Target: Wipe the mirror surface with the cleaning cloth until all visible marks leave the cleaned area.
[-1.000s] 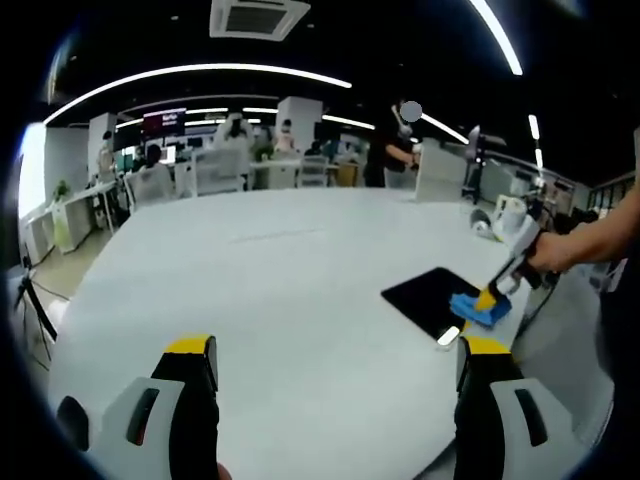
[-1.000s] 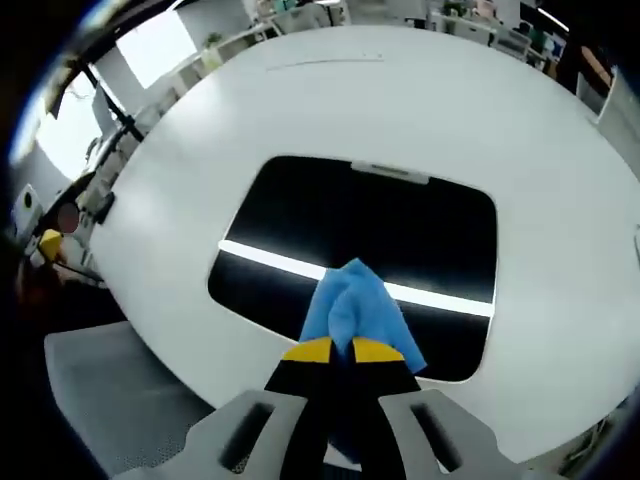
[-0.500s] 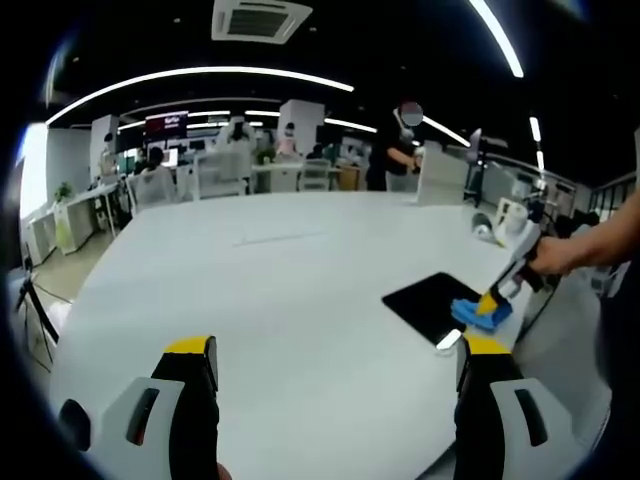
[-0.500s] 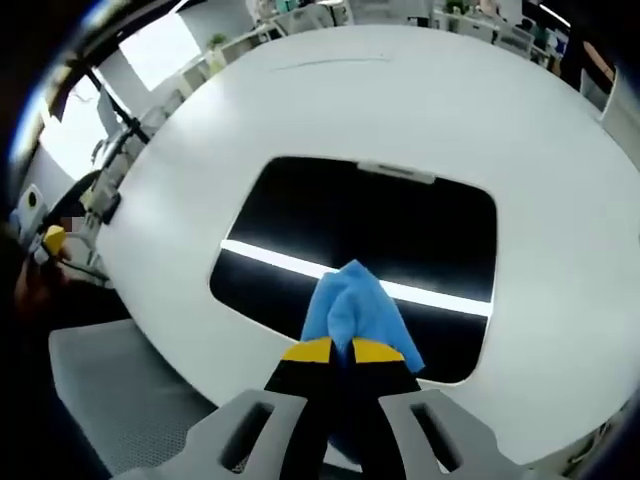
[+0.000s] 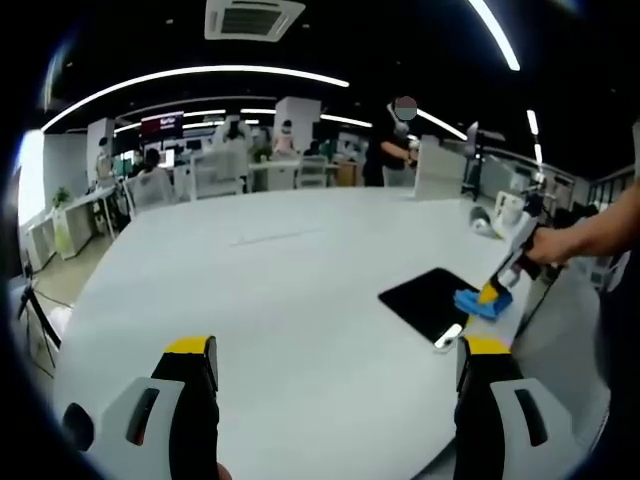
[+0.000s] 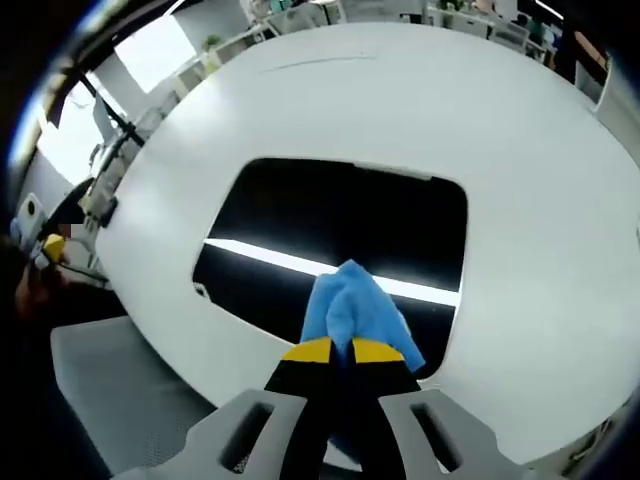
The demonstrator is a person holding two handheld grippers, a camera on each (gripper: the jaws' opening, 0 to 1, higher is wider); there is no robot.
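A dark rectangular mirror [image 6: 340, 240] lies flat on the white table [image 6: 420, 110], reflecting a bright ceiling light strip. My right gripper [image 6: 338, 349] is shut on a blue cleaning cloth [image 6: 352, 305], which rests on the mirror's near edge. In the left gripper view the mirror [image 5: 425, 300] sits at the right of the table, with the cloth [image 5: 482, 303] on its right end under the right gripper [image 5: 492, 294], held by a person's hand. My left gripper [image 5: 335, 352] hovers open above the table, holding nothing.
The white table [image 5: 270, 290] stretches wide to the left of the mirror. Its rim curves close past the mirror's near side, with grey floor [image 6: 120, 400] below. Desks, chairs and people [image 5: 240, 160] stand far behind. Small items [image 5: 495, 215] lie at the table's far right.
The right gripper and cloth have shifted slightly toward the mirror's right end. The left gripper stays put and open.
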